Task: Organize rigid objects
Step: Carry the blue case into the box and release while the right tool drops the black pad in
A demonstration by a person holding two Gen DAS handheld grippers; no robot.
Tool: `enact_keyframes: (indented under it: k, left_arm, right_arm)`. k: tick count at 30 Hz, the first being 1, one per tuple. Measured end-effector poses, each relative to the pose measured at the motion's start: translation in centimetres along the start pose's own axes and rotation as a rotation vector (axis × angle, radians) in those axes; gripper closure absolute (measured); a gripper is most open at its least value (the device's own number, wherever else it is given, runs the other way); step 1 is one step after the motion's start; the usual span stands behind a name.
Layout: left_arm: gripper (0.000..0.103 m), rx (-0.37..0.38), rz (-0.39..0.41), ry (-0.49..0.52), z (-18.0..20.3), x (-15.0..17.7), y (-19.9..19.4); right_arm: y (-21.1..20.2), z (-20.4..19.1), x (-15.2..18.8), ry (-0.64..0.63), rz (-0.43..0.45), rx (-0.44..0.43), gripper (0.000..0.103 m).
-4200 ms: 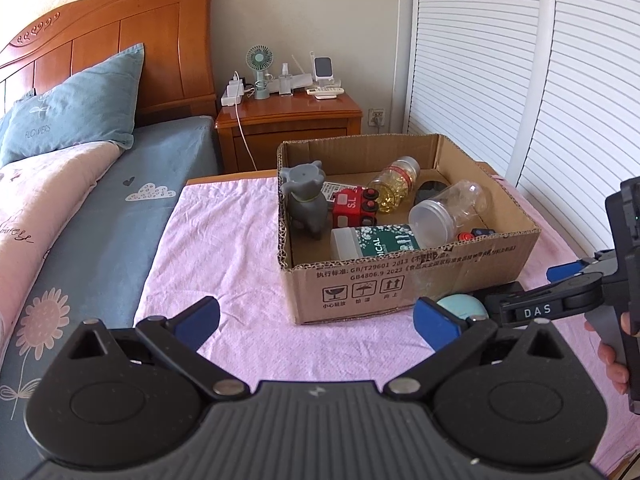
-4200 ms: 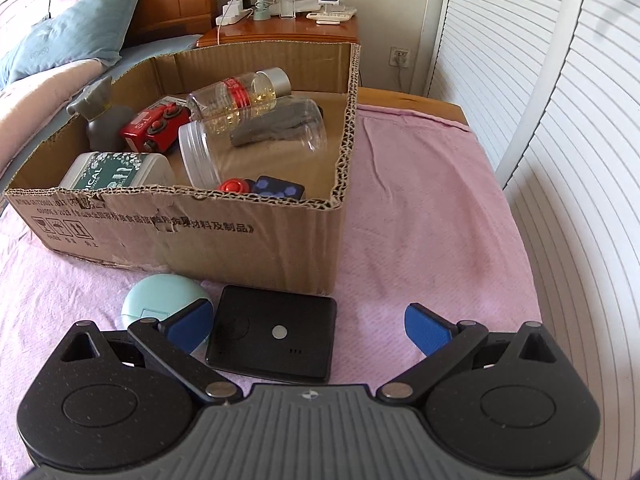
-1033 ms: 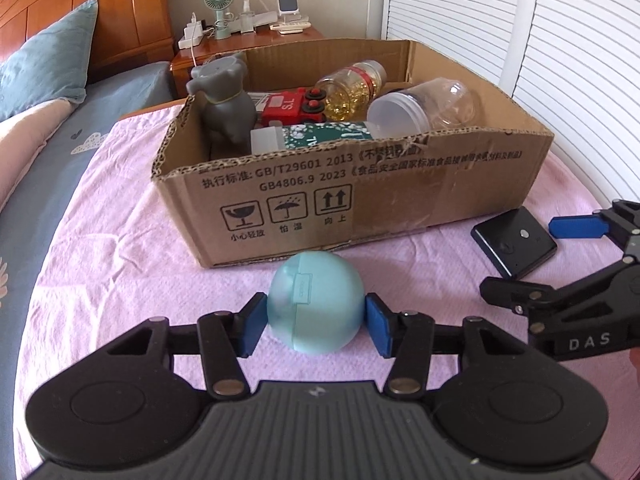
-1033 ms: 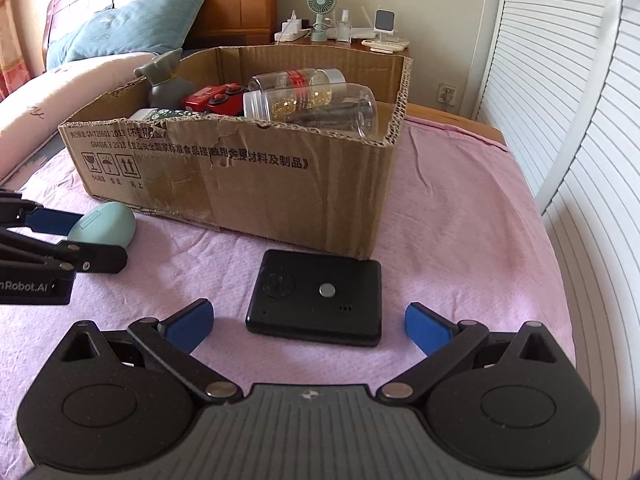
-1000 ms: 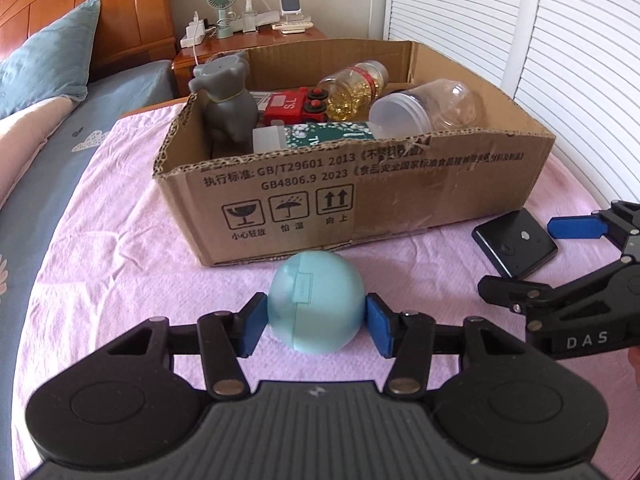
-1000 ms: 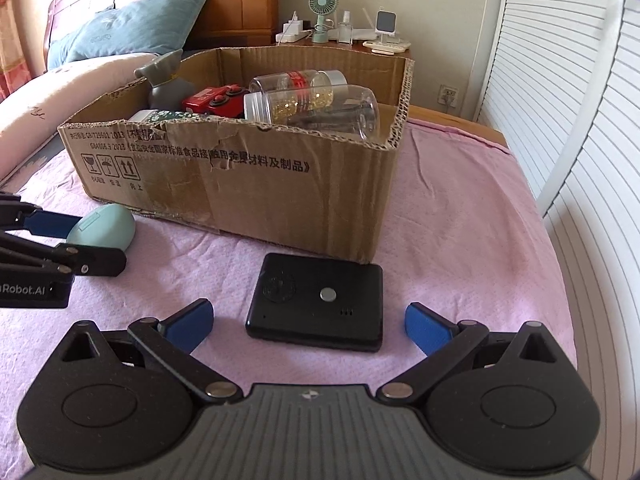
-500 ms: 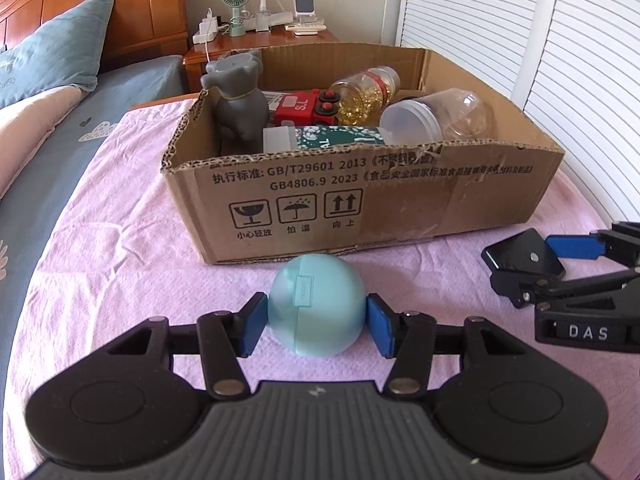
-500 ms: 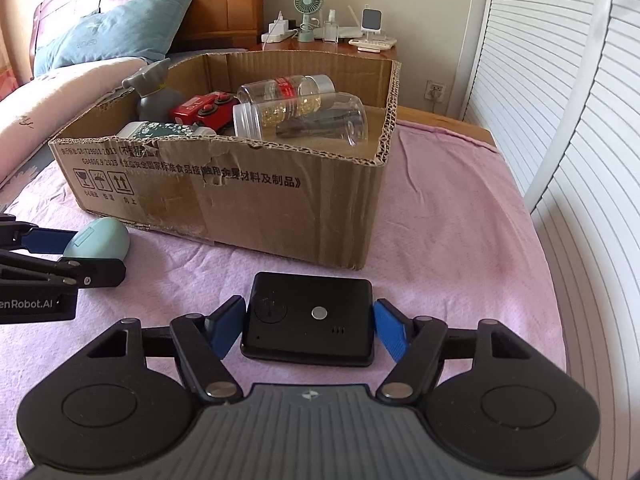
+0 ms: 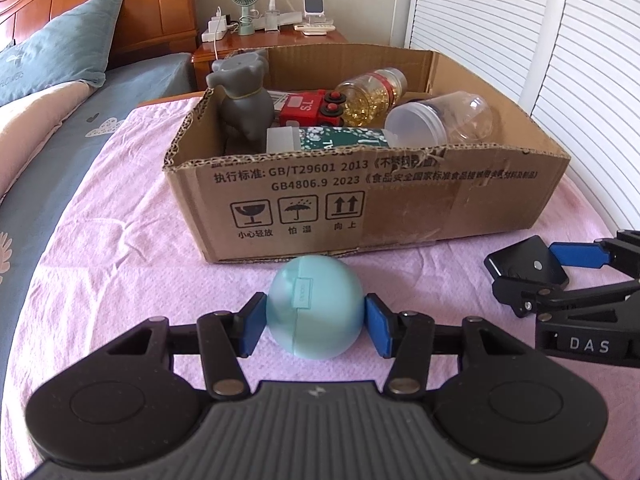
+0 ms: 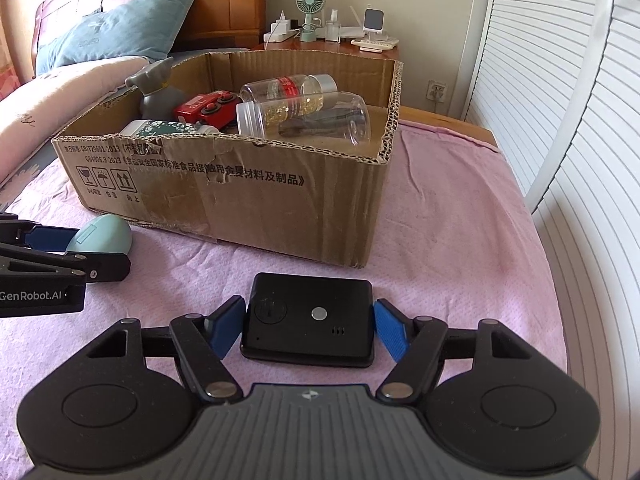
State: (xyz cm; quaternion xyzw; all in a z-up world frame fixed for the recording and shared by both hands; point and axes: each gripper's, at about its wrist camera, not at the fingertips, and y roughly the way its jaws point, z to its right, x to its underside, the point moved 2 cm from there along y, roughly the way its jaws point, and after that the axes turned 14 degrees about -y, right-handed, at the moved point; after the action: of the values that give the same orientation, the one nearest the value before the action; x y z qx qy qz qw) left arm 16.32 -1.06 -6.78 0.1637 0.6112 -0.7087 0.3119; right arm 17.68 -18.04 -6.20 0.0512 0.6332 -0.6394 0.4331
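Blue pads of your left gripper [image 9: 315,323] press on both flanks of the pale teal ball [image 9: 316,307], so those jaws are closed on it at its widest line, which keeps a round thing from squirting out. Your right gripper [image 10: 308,330] is likewise clamped across the flat black device [image 10: 309,318], one pad on each short side, holding it level above the pink cloth [image 10: 460,232]. Both things sit right between their jaws, near the pad tips rather than deep in the throat. Just beyond them stands the cardboard box [image 9: 400,200], its near wall facing you. Inside already lie a grey animal figure [image 9: 245,98], a red toy [image 9: 310,112], a clear jar [image 9: 440,120] and a bottle of yellow capsules [image 9: 372,94]. Judging by that, both held pieces belong in the box, and you must clear its wall first.
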Motion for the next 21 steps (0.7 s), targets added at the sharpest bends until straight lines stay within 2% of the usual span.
enact_keyframes:
  k: [5, 14, 21]
  left_arm:
    - [0.051, 0.019, -0.017, 0.024, -0.2, 0.0, -0.2]
    - [0.051, 0.052, -0.039, 0.148, -0.8, 0.4, -1.5]
    - [0.051, 0.1, -0.055, 0.199, -1.3, 0.1, -3.2]
  right_arm:
    - [-0.3, 0.1, 0.1, 0.011, -0.005, -0.029, 0.029]
    - [-2.4, 0.3, 0.3, 0.014, 0.013, -0.063, 0.029]
    - [-5.2, 0.2, -1.2, -0.057, 0.068, -0.032, 0.029]
